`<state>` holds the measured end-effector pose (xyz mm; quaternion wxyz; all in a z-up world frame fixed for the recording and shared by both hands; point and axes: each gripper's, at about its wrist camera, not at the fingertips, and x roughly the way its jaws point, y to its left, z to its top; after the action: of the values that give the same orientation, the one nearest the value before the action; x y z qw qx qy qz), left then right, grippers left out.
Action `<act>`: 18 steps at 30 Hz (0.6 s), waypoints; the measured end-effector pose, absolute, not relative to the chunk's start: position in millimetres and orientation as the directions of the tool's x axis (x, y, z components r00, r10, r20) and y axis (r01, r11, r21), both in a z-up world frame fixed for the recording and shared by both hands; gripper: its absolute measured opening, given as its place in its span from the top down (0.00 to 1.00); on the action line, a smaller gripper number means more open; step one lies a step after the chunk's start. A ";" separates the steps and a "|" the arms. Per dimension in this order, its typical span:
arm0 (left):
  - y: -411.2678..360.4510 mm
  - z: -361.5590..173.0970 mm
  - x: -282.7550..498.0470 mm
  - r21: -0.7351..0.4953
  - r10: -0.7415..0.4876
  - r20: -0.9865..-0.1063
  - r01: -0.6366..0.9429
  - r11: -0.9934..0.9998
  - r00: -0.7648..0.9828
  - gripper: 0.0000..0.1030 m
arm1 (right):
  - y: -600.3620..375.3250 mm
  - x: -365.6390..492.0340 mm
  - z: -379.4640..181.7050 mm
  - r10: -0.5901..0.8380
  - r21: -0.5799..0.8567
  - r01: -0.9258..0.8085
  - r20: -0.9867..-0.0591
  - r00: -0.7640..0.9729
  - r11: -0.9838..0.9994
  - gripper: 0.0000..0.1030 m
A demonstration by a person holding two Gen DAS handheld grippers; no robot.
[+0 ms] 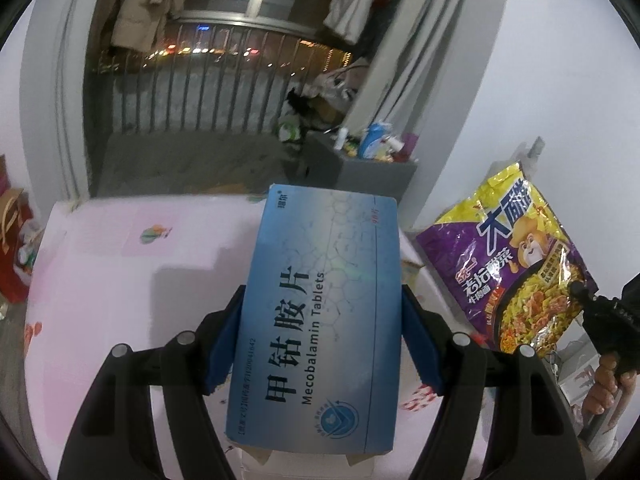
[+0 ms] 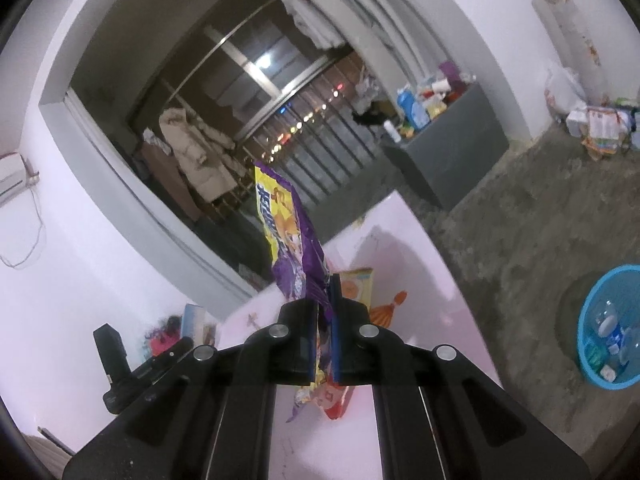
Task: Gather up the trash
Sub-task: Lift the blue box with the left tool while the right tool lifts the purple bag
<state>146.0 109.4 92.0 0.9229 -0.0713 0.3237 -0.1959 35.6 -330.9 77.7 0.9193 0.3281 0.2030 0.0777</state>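
A blue medicine box [image 1: 320, 312] printed "Mecobalamin Tablets" is clamped flat between the blue pads of my left gripper [image 1: 322, 308], lifted above the pink table [image 1: 120, 280]. To its right a purple and yellow noodle packet [image 1: 516, 264] hangs in the air, pinched at its lower edge by my right gripper [image 1: 576, 292], with a hand below it. In the right wrist view the same noodle packet [image 2: 288, 240] stands edge-on, squeezed between the nearly touching pads of the right gripper [image 2: 325, 312]. A blue mesh trash basket [image 2: 612, 328] with bottles inside sits on the floor at the right.
A small orange box [image 2: 358, 286] lies on the pink table [image 2: 408, 264] just past the right gripper. A grey cabinet [image 2: 448, 148] loaded with bottles stands by the balcony railing. Bags and papers [image 2: 600, 124] are piled against the far wall. Red bags [image 1: 16, 240] sit left of the table.
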 end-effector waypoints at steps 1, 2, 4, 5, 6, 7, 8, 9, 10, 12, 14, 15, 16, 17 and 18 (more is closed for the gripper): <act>103.1 99.0 143.9 -0.261 -0.425 -0.555 0.335 0.905 0.715 0.31 | -335.4 31.2 79.0 0.267 0.639 -0.006 -0.313 0.911 0.769 0.96; 99.3 103.0 142.1 -0.263 -0.436 -0.546 0.347 0.900 0.716 0.31 | -341.0 26.2 80.6 0.255 0.641 -0.002 -0.303 0.918 0.768 0.96; 85.9 113.6 138.1 -0.266 -0.467 -0.522 0.385 0.884 0.713 0.31 | -350.4 17.8 82.9 0.233 0.649 0.009 -0.286 0.930 0.760 0.96; 76.8 119.2 136.1 -0.265 -0.487 -0.510 0.409 0.873 0.709 0.31 | -356.6 11.8 83.8 0.215 0.650 0.019 -0.278 0.936 0.759 0.96; 68.8 122.8 135.2 -0.265 -0.502 -0.502 0.427 0.865 0.705 0.31 | -361.8 6.6 84.2 0.198 0.653 0.030 -0.273 0.941 0.757 0.96; 55.6 128.7 132.7 -0.265 -0.530 -0.488 0.461 0.847 0.694 0.31 | -367.6 1.2 84.5 0.181 0.656 0.042 -0.268 0.946 0.753 0.96; 46.9 131.7 131.1 -0.266 -0.550 -0.481 0.484 0.834 0.683 0.31 | -375.3 -6.6 85.0 0.158 0.658 0.057 -0.263 0.952 0.751 0.96; 36.9 134.1 129.8 -0.268 -0.568 -0.477 0.504 0.821 0.671 0.31 | -382.2 -14.1 84.8 0.133 0.660 0.074 -0.259 0.957 0.748 0.96; 23.1 137.2 128.8 -0.272 -0.593 -0.473 0.533 0.801 0.651 0.31 | -387.1 -19.0 84.1 0.118 0.662 0.086 -0.257 0.959 0.745 0.96; -4.4 141.2 127.9 -0.279 -0.637 -0.471 0.582 0.764 0.610 0.31 | -400.9 -35.5 81.4 0.067 0.668 0.122 -0.249 0.966 0.735 0.96; -37.9 143.2 126.6 -0.277 -0.678 -0.474 0.636 0.721 0.562 0.31 | -412.1 -51.0 76.6 0.019 0.673 0.158 -0.248 0.969 0.723 0.96; -52.9 142.9 126.4 -0.274 -0.692 -0.477 0.657 0.702 0.541 0.31 | -419.5 -59.5 73.5 -0.011 0.674 0.183 -0.251 0.968 0.716 0.96; -77.3 141.5 126.2 -0.273 -0.712 -0.488 0.686 0.674 0.505 0.31 | -424.1 -64.5 71.4 -0.029 0.675 0.200 -0.255 0.966 0.711 0.96; -92.9 139.8 126.4 -0.278 -0.725 -0.495 0.703 0.655 0.479 0.31 | -429.7 -72.8 67.7 -0.061 0.673 0.228 -0.263 0.963 0.703 0.96; -113.6 137.0 126.6 -0.285 -0.740 -0.504 0.722 0.630 0.446 0.31 | -435.2 -79.1 64.8 -0.085 0.673 0.251 -0.270 0.959 0.696 0.96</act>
<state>126.6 -113.6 137.0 0.8501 -0.0143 0.3036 -0.4299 -79.1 -435.2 64.8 0.9142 0.3791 0.1096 -0.0919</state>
